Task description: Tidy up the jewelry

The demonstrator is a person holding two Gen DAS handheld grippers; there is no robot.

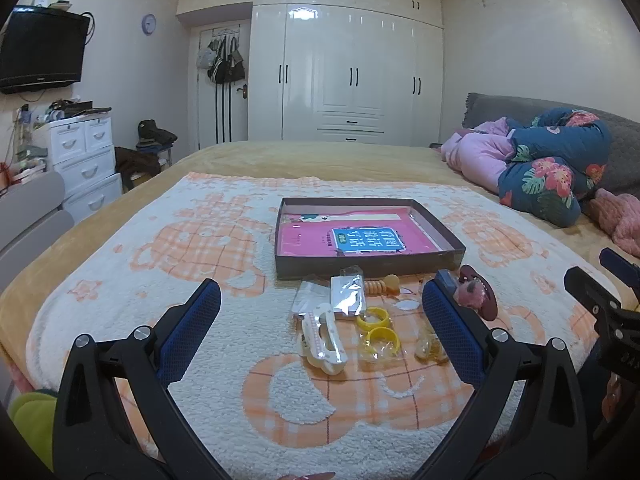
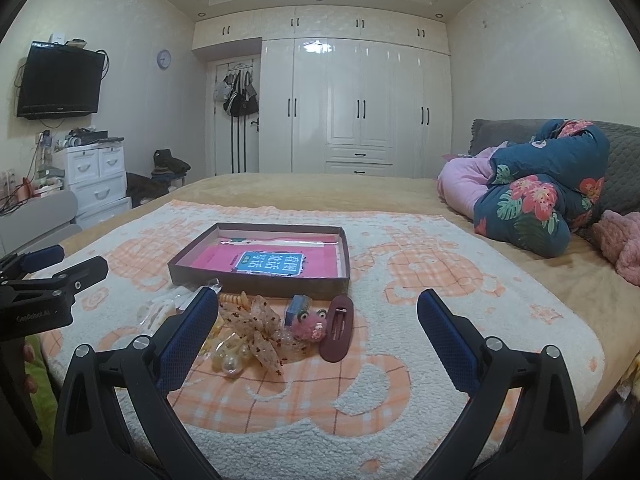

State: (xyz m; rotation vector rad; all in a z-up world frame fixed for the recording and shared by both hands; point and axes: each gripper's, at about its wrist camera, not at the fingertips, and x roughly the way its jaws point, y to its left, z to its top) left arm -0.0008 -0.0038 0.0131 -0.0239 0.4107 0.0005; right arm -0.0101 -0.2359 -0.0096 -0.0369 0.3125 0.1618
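Near the bed's front edge, jewelry lies on a patterned blanket (image 2: 400,320).
Both the left gripper (image 1: 320,308) and right gripper (image 2: 316,320) hover wide open, empty. Bare blanket flanks the pile; a maroon hair clip (image 2: 338,328) lies lengthwise toward the shallow box (image 2: 256,280) just behind.

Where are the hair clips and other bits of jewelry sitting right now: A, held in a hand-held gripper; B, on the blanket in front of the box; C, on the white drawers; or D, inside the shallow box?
B: the yellow rings, the dark red hair clip and the rest lie on the orange-and-white blanket just in front of the shallow box, which holds only a pink printed sheet.
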